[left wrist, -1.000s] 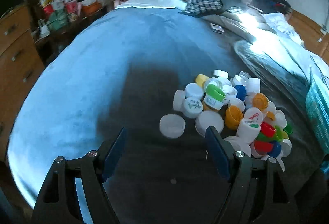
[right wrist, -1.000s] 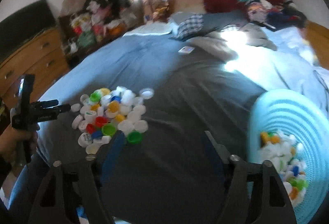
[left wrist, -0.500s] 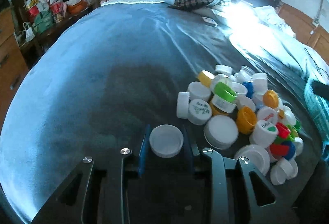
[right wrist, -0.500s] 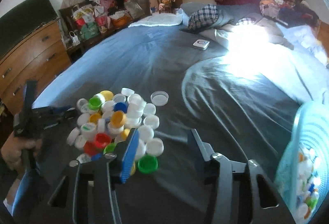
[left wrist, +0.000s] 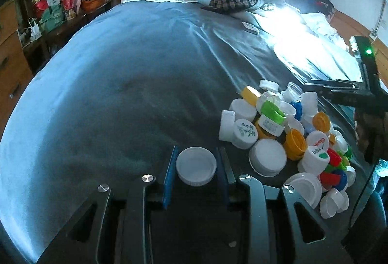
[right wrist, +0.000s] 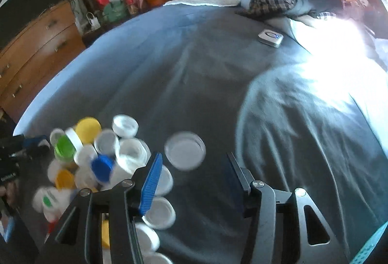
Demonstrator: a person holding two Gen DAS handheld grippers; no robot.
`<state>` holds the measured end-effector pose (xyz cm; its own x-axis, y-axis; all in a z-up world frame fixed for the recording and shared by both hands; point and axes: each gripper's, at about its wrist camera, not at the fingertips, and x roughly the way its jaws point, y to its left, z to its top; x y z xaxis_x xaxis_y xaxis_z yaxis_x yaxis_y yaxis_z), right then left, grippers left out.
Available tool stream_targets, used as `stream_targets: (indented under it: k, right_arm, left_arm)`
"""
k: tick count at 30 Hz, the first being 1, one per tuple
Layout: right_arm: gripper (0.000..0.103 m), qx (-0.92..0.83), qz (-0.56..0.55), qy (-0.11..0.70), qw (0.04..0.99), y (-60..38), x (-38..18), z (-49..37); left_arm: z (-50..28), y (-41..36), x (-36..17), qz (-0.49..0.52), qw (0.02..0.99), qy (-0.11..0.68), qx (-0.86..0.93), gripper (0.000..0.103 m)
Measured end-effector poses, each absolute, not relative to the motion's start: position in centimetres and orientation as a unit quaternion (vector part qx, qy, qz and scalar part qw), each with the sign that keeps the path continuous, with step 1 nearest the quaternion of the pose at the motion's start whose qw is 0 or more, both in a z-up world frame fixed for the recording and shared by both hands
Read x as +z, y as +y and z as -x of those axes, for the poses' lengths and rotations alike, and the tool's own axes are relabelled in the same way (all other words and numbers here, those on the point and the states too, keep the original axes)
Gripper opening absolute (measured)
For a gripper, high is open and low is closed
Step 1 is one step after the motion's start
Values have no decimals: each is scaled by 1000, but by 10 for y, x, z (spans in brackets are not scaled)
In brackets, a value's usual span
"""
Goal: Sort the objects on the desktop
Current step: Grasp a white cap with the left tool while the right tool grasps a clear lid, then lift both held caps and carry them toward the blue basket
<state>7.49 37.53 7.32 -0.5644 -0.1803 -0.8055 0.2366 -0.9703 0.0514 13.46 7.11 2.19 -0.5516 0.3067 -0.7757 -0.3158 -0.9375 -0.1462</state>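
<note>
Bottle caps (left wrist: 286, 135) are heaped on the grey bedspread (left wrist: 145, 82), and one white cap (left wrist: 196, 169) at the heap's edge is clamped by its rim between the pads of the left gripper (left wrist: 197, 168); it should be lifted straight and kept level. The right gripper (right wrist: 194, 176) is opening over a clear cap (right wrist: 185, 151) beyond its tips; nothing is held, so it should be centred before closing
</note>
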Motion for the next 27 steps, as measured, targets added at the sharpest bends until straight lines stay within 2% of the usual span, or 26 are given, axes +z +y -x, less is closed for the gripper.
stream_targets:
  k: [6,8,13,20,27]
  right_arm:
    - [54,-862,-491,67,111,360,50,-52]
    - [43,-861,-492,71,109,358,47,-51]
    - [43,-869,-482,65,89,360,52,-59]
    - [43,-908,-417,9,47,365,114,-96]
    - [43,-930,-350,-11,109,326,182,-156]
  left_arm:
    - [-130,74,22,442,175,9,880,27]
    - [-130,76,22,442,174,11,880,27]
    - [-129,82,27,445,162,20,881,27]
    - [-131,95,62,430,103,45,896,27]
    - [-144,104,101,397,104,45,911,27]
